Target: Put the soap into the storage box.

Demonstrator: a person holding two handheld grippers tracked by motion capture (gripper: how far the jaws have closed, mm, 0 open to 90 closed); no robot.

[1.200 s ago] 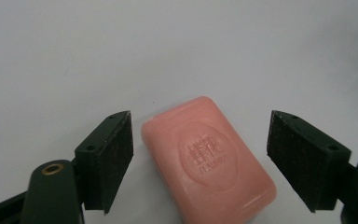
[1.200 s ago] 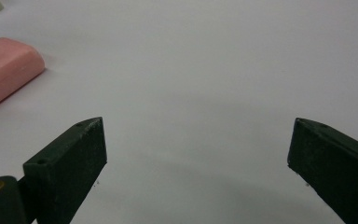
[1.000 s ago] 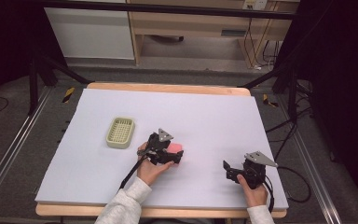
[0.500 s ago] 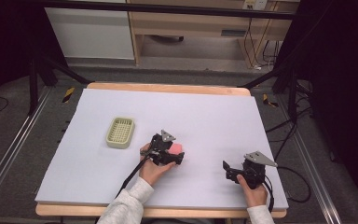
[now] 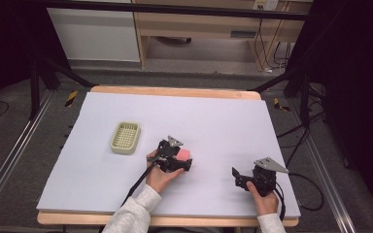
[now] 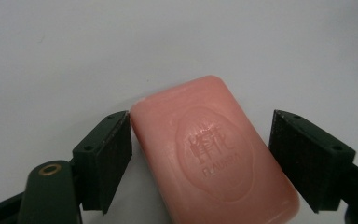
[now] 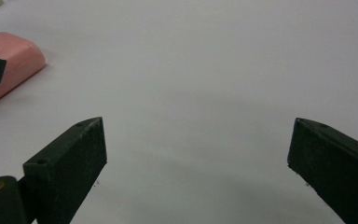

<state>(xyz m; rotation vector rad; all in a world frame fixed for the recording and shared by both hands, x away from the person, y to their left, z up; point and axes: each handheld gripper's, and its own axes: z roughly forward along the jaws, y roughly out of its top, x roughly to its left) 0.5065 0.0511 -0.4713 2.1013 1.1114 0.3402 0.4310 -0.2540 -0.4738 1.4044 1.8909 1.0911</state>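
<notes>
A pink soap bar with an embossed stamp lies flat on the white counter, near its centre toward six o'clock. The left claw straddles it, jaws spread; the left one touches the bar, the right stands just off. A cream soap dish sits at ten o'clock from the bar. The right claw gapes wide over bare counter at four o'clock.

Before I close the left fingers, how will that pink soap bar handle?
The pink soap bar looks solid and flat, so probably stiff and unlikely to roll. Its glossy, rounded edges could slip, and since it lies skewed between the open left gripper, it may twist on closing.
</notes>
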